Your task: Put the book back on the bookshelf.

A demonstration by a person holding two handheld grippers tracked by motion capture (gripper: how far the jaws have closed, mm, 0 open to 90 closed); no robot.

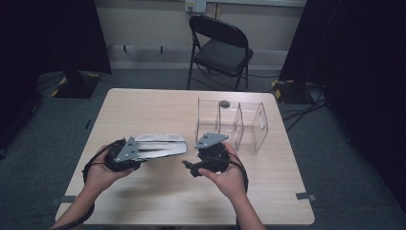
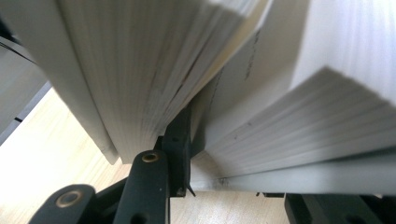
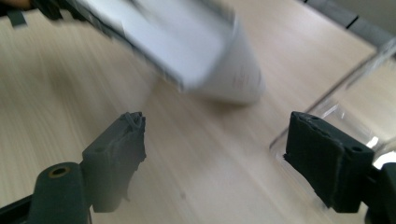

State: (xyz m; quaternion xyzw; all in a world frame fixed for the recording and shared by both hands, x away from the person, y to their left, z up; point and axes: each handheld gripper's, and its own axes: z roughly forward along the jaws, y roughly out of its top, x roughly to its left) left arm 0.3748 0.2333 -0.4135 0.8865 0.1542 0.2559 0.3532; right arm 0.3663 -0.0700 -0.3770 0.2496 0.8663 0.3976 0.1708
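While the person's left hand [image 1: 103, 175] is holding its tool low over the near left part of the wooden table [image 1: 158, 201], the left gripper [image 1: 125, 154] is clamping a book [image 1: 160, 145] at one end, so that the book is sticking out level toward the middle of the table, raised off the top. In the left gripper view the book [image 2: 140, 70] is fanning open, with one thick block of pages leaning left and another block lying to the right; one black jaw is wedging up into the gap between the two blocks, and the pads are pinching on the pages. The right gripper [image 1: 189, 167] is sitting in the right hand [image 1: 230, 179] just right of the book's free end, apart from it, its jaws pointing left toward the book. In the right gripper view its jaws are standing wide apart with only bare tabletop between them, and the blurred book [image 3: 187, 51] is lying farther off above them. A clear plastic organizer [image 1: 234, 122] with upright dividers is standing on the right half of the table, just beyond the right hand; its edge [image 3: 336, 93] is showing beside the right jaw. A black folding chair [image 1: 220, 48] is standing behind the table on the grey floor
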